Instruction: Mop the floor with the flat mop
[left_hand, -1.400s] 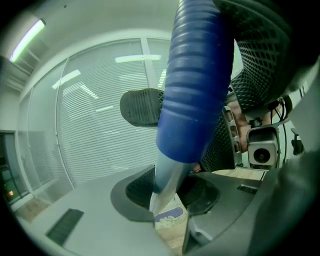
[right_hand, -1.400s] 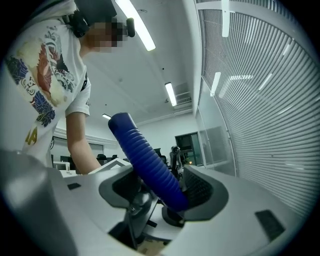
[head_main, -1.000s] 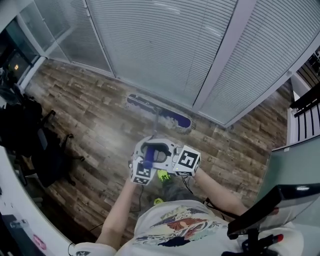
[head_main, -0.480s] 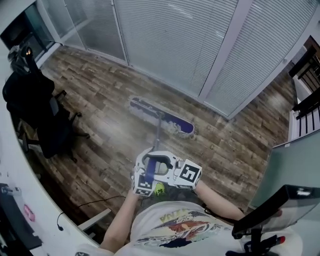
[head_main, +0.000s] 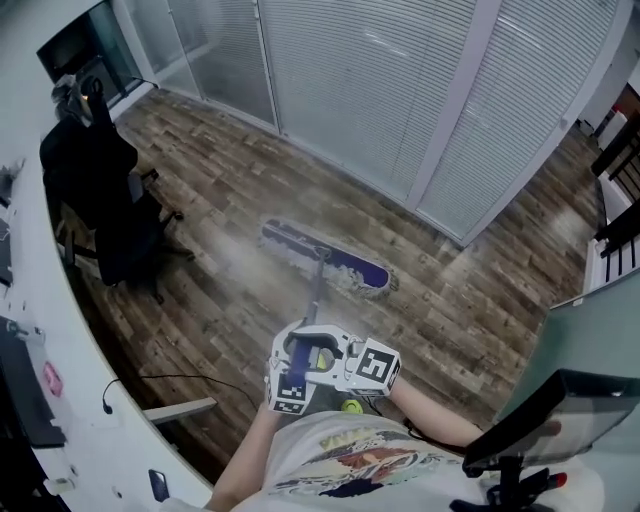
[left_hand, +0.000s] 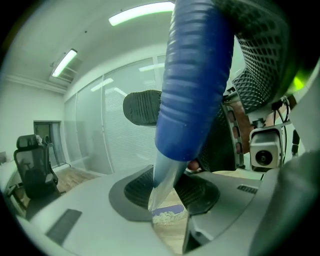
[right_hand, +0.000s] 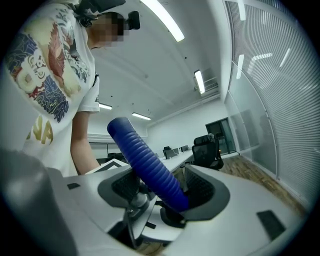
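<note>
The flat mop's head (head_main: 326, 259), a blue pad with a white fringe, lies flat on the wood-plank floor (head_main: 220, 200), a short way from the glass wall. Its silver pole (head_main: 314, 295) rises to a blue ribbed grip (head_main: 298, 352). Both grippers sit side by side at the pole's top. My left gripper (head_main: 290, 368) (left_hand: 167, 192) is shut on the handle, where the blue grip (left_hand: 192, 75) meets the pole (left_hand: 164, 182). My right gripper (head_main: 367, 368) (right_hand: 162, 192) is shut on the blue grip (right_hand: 150, 167) beside it.
A glass partition with blinds (head_main: 380, 90) runs across the back. A black office chair (head_main: 115, 215) draped in dark cloth stands at the left by a long white desk (head_main: 60, 400). A cable (head_main: 190, 380) lies on the floor. A monitor (head_main: 545, 420) is at the lower right.
The mop head has slid back from the glass wall along the floor and the view has drawn back with it. The chair and desk show more. Both grips are unchanged.
</note>
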